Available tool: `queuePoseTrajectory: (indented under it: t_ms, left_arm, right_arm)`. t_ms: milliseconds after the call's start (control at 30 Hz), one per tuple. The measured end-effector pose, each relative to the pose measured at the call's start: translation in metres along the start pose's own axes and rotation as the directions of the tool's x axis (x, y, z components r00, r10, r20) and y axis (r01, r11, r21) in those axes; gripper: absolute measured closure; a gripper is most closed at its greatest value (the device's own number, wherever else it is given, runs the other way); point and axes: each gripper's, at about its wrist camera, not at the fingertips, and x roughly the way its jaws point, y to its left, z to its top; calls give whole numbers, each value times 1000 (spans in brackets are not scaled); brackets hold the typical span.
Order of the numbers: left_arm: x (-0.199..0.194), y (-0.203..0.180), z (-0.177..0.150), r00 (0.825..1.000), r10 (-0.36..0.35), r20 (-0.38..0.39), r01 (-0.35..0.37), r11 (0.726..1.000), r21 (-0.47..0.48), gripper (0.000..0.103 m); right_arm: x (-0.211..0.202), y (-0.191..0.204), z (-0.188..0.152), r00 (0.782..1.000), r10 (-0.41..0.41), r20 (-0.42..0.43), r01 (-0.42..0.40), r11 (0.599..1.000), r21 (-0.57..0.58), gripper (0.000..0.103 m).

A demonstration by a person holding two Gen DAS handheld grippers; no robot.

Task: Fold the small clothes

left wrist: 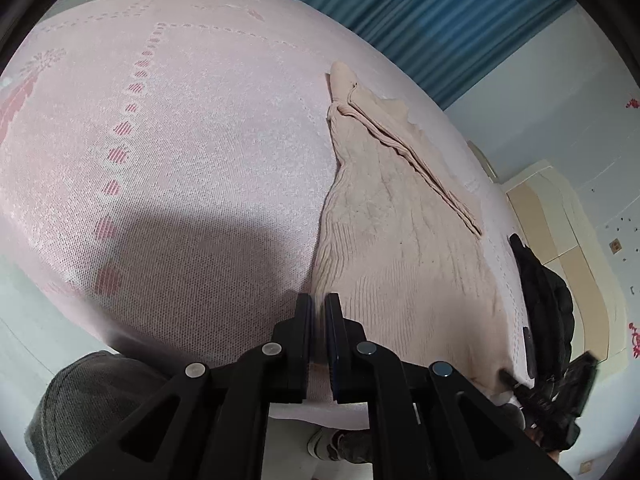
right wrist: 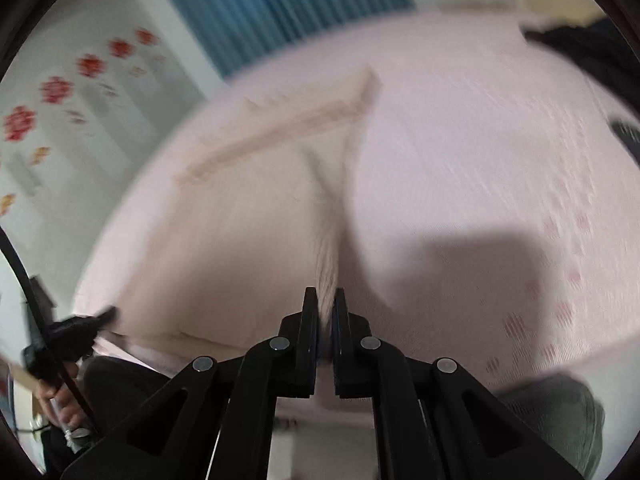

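Between right gripper (right wrist: 328, 304) fingers, blurred garment (right wrist: 248, 240).

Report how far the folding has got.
Done: the beige garment lies spread on the pink bedcover, one strip already turned over. In hand: left tool and right tool are each shut on its near edge. Left: lifting and folding it over.

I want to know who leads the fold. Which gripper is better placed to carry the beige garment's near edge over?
Probably neither alone. The left gripper and right gripper each pinch a near corner of the beige knit garment, so both should lift together across the pink bedspread.
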Motion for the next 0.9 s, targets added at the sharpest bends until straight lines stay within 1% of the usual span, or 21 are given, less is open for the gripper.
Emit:
queuePoseTrajectory:
  t_ms: [33,100,133,167,200,267,333,400,467,567,633,700,833,900]
  left_arm:
    - [-2,1,0,1000,-5,-1,5,1000,-2,95]
    - [-1,1,0,1000,-18,-16,18,1000,-3,94]
    - [0,1,-1,999,-27,-29,27,1000,-2,94]
    - [0,1,0,999,-27,-32,27,1000,-1,93]
    - [1,0,0,999,-21,-33,21,1000,1,91]
    - [3,-2,0,999,-8,-44,8,1000,10,87]
    - [6,-5,-1,999,2,-53,-1,1000,23,84]
    - [7,-10,-1,999,9,-50,-7,999,46,80]
    - [10,-16,-2,998,18,-54,-14,997,72,73]
    - [14,-25,-2,998,41,-50,-35,993,113,69]
    - [19,-31,-1,998,47,-49,-40,990,135,68]
    - [25,-34,3,998,36,-57,-28,990,136,68]
    - [41,-37,18,995,-32,-93,42,994,104,68]
    - [48,-42,25,994,-38,-99,49,993,111,68]
  right_arm:
    - [1,-1,-2,1000,10,-11,-9,1000,4,96]
    - [-9,3,-4,999,16,34,-15,1000,-21,94]
    - [-14,5,-4,998,18,58,-16,999,-36,89]
    - [-16,6,-4,997,27,71,-24,999,-47,85]
    - [-15,8,-4,997,33,72,-29,998,-54,81]
    - [-12,13,-3,998,29,59,-25,998,-64,80]
    - [-4,18,-2,1000,8,30,-5,997,-75,80]
    - [1,24,-2,1000,-14,20,16,996,-91,80]
    - [2,28,-3,999,-40,28,42,993,-110,80]
    - [4,34,-6,997,-67,39,71,988,-137,78]
    - [5,35,-7,997,-69,48,75,986,-149,74]
    - [7,36,-6,996,-74,53,81,985,-154,73]
    - [12,38,0,994,-89,62,98,983,-153,73]
    - [17,38,9,994,-90,60,98,984,-147,73]
